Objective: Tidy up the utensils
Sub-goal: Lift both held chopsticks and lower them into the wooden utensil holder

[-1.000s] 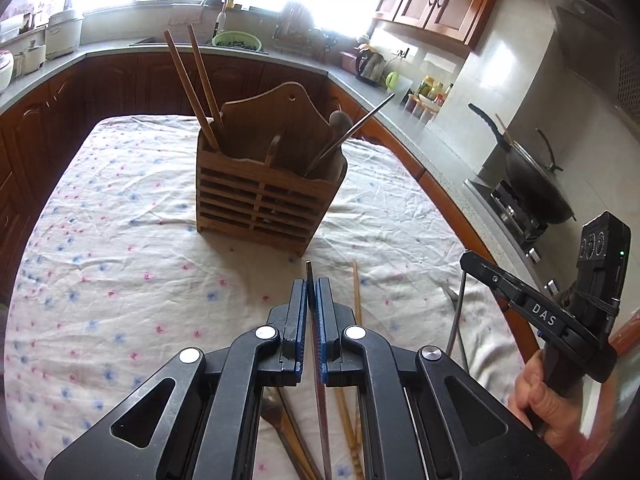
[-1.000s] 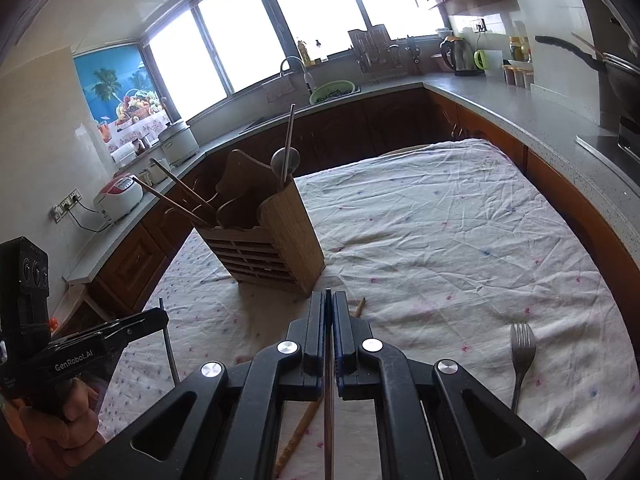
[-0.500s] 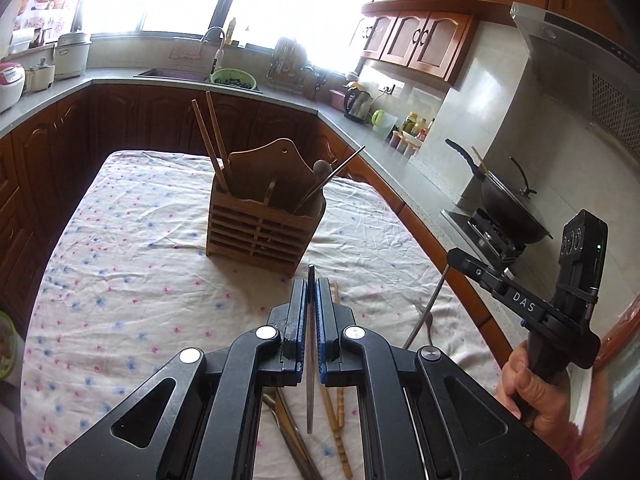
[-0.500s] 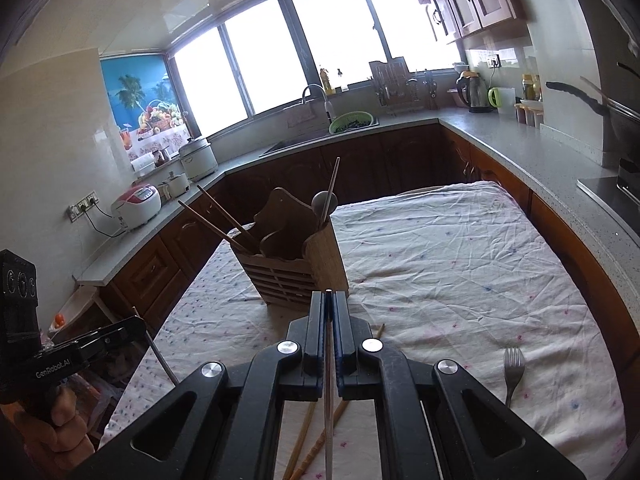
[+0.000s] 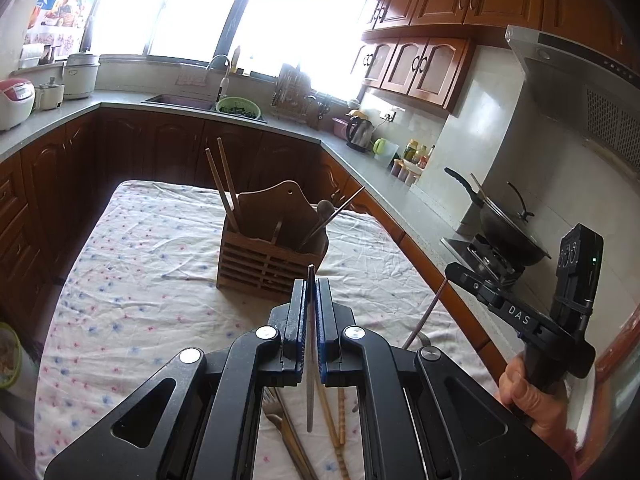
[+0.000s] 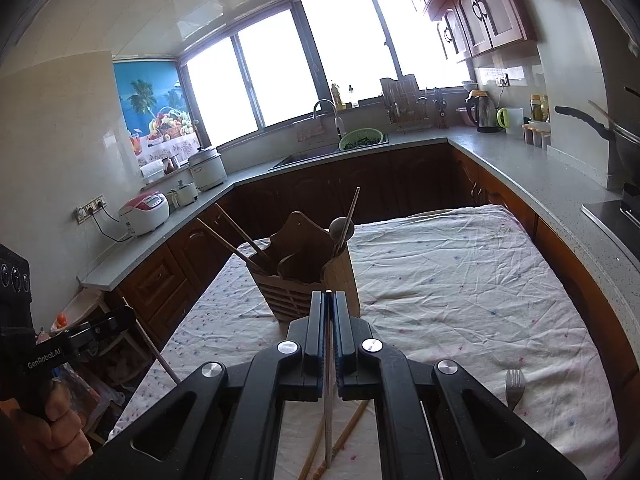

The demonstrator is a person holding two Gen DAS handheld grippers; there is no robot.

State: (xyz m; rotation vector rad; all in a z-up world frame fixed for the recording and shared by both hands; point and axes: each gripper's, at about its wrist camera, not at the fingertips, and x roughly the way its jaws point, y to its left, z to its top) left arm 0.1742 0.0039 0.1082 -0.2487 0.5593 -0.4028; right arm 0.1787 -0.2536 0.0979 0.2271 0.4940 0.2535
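Wooden slatted utensil holder (image 5: 272,258) is seen dead ahead of both grippers, upright on the flowered cloth (image 5: 132,280). A slim dark chopstick (image 5: 310,344) is clamped in the left gripper (image 5: 311,300), a thin metal chopstick (image 6: 328,396) in the right gripper (image 6: 329,312), both hanging downward. Neither hand is judged clearly nearer.
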